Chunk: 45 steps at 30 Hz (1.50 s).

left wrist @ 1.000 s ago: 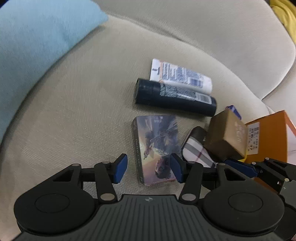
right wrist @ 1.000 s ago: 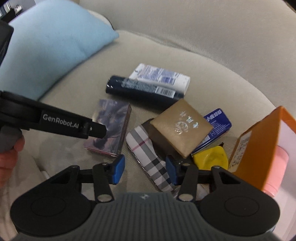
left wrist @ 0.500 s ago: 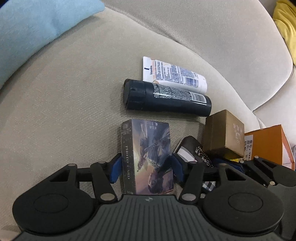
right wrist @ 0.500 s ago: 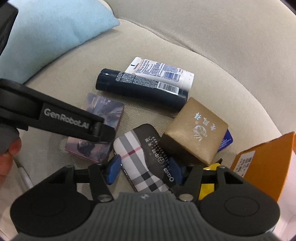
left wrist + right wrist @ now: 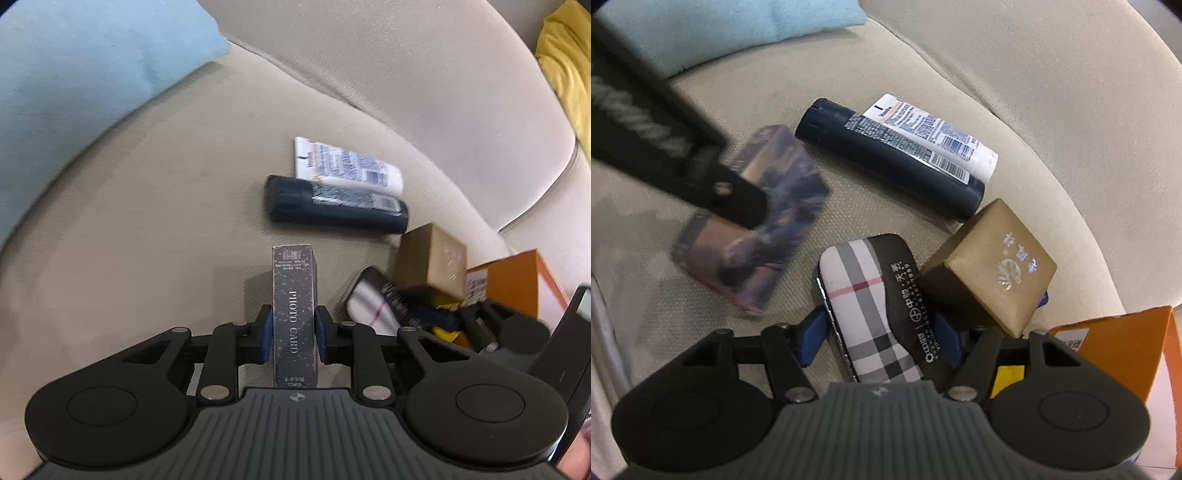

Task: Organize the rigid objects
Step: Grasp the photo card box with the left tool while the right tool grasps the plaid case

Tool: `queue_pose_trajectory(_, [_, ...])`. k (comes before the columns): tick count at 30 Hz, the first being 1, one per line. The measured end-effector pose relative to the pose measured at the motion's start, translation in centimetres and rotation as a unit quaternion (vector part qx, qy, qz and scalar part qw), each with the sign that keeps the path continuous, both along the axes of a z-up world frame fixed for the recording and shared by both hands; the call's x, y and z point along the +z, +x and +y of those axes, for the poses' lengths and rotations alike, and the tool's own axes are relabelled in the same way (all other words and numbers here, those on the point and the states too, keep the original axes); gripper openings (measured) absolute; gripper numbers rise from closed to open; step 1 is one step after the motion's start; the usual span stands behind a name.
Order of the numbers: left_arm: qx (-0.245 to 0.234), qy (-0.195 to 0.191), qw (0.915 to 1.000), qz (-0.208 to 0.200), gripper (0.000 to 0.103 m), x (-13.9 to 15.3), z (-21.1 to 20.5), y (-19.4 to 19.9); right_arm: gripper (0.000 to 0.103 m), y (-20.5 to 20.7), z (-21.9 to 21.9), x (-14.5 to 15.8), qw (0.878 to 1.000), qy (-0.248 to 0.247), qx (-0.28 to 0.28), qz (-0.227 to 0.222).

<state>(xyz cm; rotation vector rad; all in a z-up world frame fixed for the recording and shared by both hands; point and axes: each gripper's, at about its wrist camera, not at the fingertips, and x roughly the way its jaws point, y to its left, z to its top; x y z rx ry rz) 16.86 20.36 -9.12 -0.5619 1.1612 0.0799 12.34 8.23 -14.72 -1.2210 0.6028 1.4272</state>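
Left tongs clamped the dark rectangular photo card box on edge, lifted above the beige sofa cushion. Right tongs straddled the plaid-patterned glasses case lying on the cushion; grip uncertain.

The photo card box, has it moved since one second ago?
Yes. The photo card box lay flat before; now it stands on edge, clamped in the left hand-held gripper, nearer the camera than the dark bottle.

Left gripper clamps its blue pads against the photo card box, held edge-up; right gripper straddles the plaid case, pads at its sides.
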Motion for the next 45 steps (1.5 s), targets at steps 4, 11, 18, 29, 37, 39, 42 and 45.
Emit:
queue_pose_trajectory(4, [-0.011,0.033,0.9993,0.011,0.025,0.6,0.7,-1.1,0.050,0.6,-0.2,0.8,1.000,0.002,-0.010,0.023])
queue_pose_trajectory(11, [-0.028,0.048,0.9981,0.027,0.025,0.6,1.2,-2.9,0.021,0.6,-1.4,4.4,0.995,0.016,-0.022,0.099])
queue_pose_trajectory(18, [-0.048,0.055,0.9971,0.023,0.026,0.3,0.1,-2.6,0.017,2.1,-1.9,5.5,0.968,-0.008,-0.094,0.231])
queue_pose_trajectory(29, [-0.028,0.034,0.9989,0.017,0.031,-0.4,0.2,-2.3,0.027,3.5,-1.8,4.4,0.964,-0.003,-0.131,0.233])
queue_pose_trajectory(37, [-0.021,0.055,0.9976,0.036,0.027,-0.9,0.0,-2.1,0.031,2.8,-1.5,3.1,0.951,-0.021,-0.133,0.280])
queue_pose_trajectory(39, [-0.022,0.054,0.9978,0.033,0.026,-1.0,0.0,-2.0,0.033,2.5,-1.5,2.2,0.947,-0.031,-0.139,0.288])
queue_pose_trajectory(42, [-0.026,0.058,0.9975,0.030,0.026,-1.0,-0.2,-2.1,0.037,2.5,-1.8,1.1,0.935,-0.048,-0.155,0.316])
queue_pose_trajectory(45, [-0.030,0.061,0.9972,0.031,0.026,-0.9,-0.5,-2.1,0.050,2.2,-2.4,0.2,0.933,-0.057,-0.162,0.316])
